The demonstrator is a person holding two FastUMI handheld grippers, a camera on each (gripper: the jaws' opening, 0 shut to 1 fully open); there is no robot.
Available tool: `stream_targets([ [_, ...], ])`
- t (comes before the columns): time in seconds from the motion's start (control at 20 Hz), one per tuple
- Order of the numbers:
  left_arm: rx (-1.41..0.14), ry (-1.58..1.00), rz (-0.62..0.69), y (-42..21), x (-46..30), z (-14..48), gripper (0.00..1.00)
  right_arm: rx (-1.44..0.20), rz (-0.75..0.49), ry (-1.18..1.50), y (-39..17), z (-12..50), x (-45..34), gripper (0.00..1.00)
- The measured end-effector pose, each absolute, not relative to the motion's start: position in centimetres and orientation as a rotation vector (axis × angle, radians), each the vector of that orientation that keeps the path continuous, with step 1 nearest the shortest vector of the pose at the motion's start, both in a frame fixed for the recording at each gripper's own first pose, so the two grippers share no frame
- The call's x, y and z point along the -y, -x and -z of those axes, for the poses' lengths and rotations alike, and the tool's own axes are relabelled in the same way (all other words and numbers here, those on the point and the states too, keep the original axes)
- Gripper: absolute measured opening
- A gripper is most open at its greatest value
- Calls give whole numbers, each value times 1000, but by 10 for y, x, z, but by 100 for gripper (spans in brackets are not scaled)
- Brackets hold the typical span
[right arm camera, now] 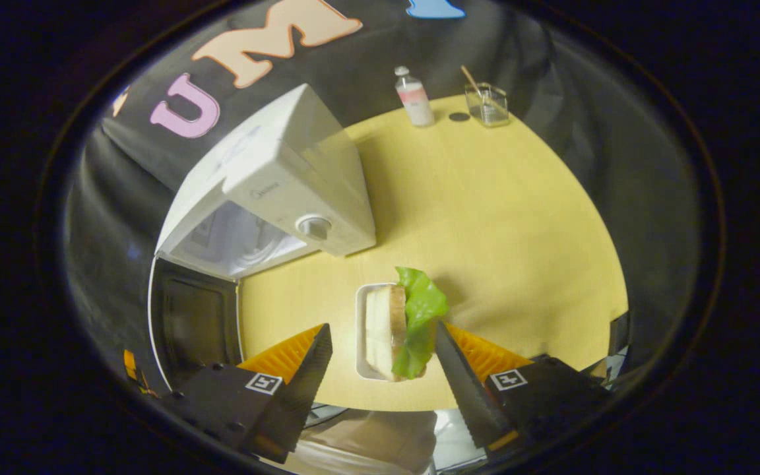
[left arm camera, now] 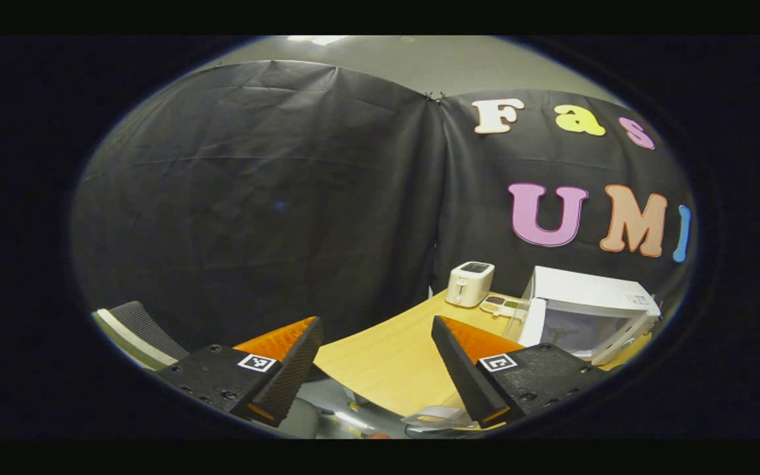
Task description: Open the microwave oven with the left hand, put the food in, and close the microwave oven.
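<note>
In the right gripper view, the right gripper (right arm camera: 380, 353) hangs over the near edge of the yellow wooden counter (right arm camera: 518, 218) with its fingers (right arm camera: 311, 369) spread wide and pressing on nothing. Between them, on the counter, sits a small white tray (right arm camera: 361, 330) carrying the food, a sandwich (right arm camera: 386, 330) of pale bread with a green lettuce leaf (right arm camera: 423, 310) sticking out on its right side. The right-hand finger stands just beside the lettuce; whether it touches cannot be told.

Beyond the tray, to the left, stands the white microwave oven (right arm camera: 287, 178). Its door (right arm camera: 192, 323) is swung open toward the near left, showing the pale cavity (right arm camera: 235, 237), and a round knob (right arm camera: 314, 226) sits on the control panel. At the far edge of the counter stand a small bottle with a pink label (right arm camera: 414, 97) and, just right of it, a clear glass container (right arm camera: 487, 104) with a thin stick in it.

In the left gripper view, the left gripper (left arm camera: 377, 356) is held off the near corner of the counter (left arm camera: 386, 356), fingers released and wide apart, empty. Farther on, the microwave oven (left arm camera: 584, 310) stands with its door (left arm camera: 532, 323) open, and behind it sit a white toaster (left arm camera: 470, 284) and a small tray with compartments (left arm camera: 502, 305). A chair back (left arm camera: 136, 326) shows at the lower left.
</note>
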State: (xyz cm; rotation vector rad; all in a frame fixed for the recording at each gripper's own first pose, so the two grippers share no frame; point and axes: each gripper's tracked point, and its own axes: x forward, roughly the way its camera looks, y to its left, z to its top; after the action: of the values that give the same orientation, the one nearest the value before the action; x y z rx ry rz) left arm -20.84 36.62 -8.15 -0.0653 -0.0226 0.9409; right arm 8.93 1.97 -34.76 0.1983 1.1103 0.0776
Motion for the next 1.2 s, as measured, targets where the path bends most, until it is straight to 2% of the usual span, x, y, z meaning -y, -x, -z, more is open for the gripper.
stream_targets([
  [0.05,22,68,-948,204,-367,83,93,-1149,-73,-196,-90,360,-16,98],
  [0.3,34,109,-974,178,-365,86,96,-1264,-107,-219,-94,392,-14,99],
  [0.35,41,127,-976,174,-365,87,96,-1274,-109,-236,-96,396,-13,91],
  [0.45,43,153,-981,165,-363,89,96,-1294,-102,-265,-98,404,-13,89],
  [0.5,39,156,-978,165,-364,95,93,-1298,-107,-281,-99,407,-14,98],
  [0.55,30,151,-976,166,-364,96,93,-1300,-109,-304,-100,409,-17,98],
  [0.6,18,141,-976,165,-365,96,96,-1299,-115,-330,-101,409,-21,93],
  [0.65,13,132,-975,164,-365,96,96,-1304,-131,-343,-98,407,-23,74],
  [0.7,11,124,-973,162,-365,95,93,-1309,-150,-342,-97,406,-26,72],
  [0.75,13,120,-970,161,-365,94,96,-1311,-164,-339,-96,407,-28,72],
  [0.85,9,123,-964,159,-365,95,93,-1314,-175,-332,-97,406,-26,72],
  [0.95,2,121,-954,157,-366,95,96,-1327,-194,-341,-90,408,-29,42],
  [1.1,1,116,-942,153,-366,96,96,-1330,-208,-341,-89,407,-26,46],
  [1.2,-2,115,-938,153,-367,94,96,-1313,-199,-367,-92,404,-29,34],
])
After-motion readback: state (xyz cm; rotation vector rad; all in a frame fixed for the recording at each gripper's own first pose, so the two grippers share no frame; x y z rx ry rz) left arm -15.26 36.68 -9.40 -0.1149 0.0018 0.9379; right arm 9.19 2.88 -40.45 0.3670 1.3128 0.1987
